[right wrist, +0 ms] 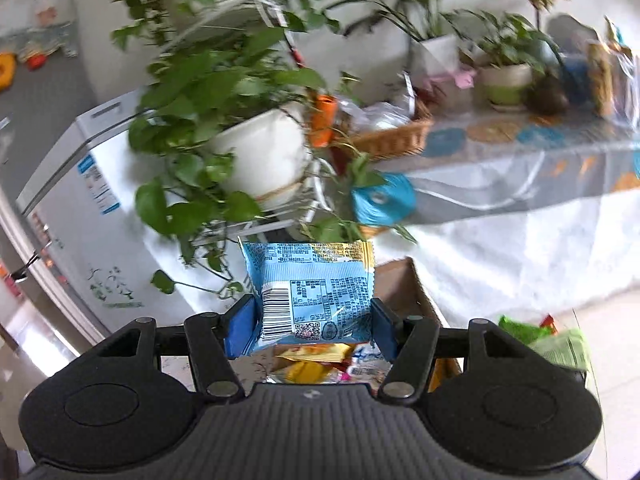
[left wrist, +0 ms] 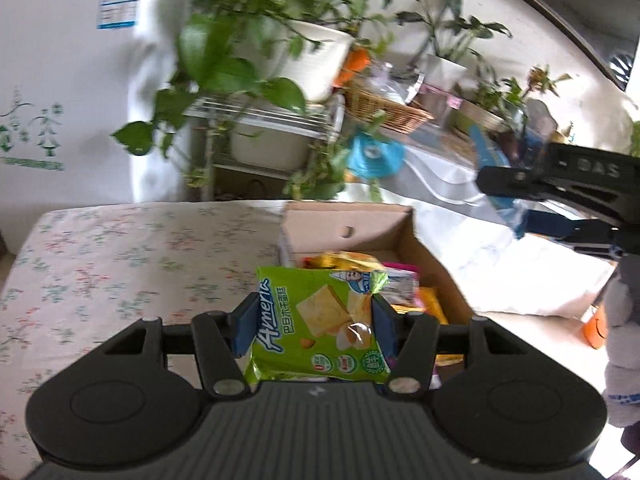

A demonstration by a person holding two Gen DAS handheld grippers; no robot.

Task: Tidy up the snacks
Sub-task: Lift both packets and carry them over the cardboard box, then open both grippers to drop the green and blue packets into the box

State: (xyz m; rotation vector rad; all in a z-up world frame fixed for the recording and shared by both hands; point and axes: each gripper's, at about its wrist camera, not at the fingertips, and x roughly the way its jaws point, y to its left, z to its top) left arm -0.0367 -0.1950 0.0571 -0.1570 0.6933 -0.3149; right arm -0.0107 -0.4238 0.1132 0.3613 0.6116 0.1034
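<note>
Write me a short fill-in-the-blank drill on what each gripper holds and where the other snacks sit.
1. The left gripper is shut on a ____ snack packet.
2. The right gripper holds a ____ snack packet with its barcode facing the camera.
3. More snacks lie in an open ____ box.
4. The table beside the box has a ____ patterned cloth.

Missing words: green; blue; cardboard; floral

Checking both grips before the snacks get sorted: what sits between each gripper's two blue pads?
Left wrist view: a green cracker packet fills the left gripper. Right wrist view: a blue snack packet fills the right gripper.
</note>
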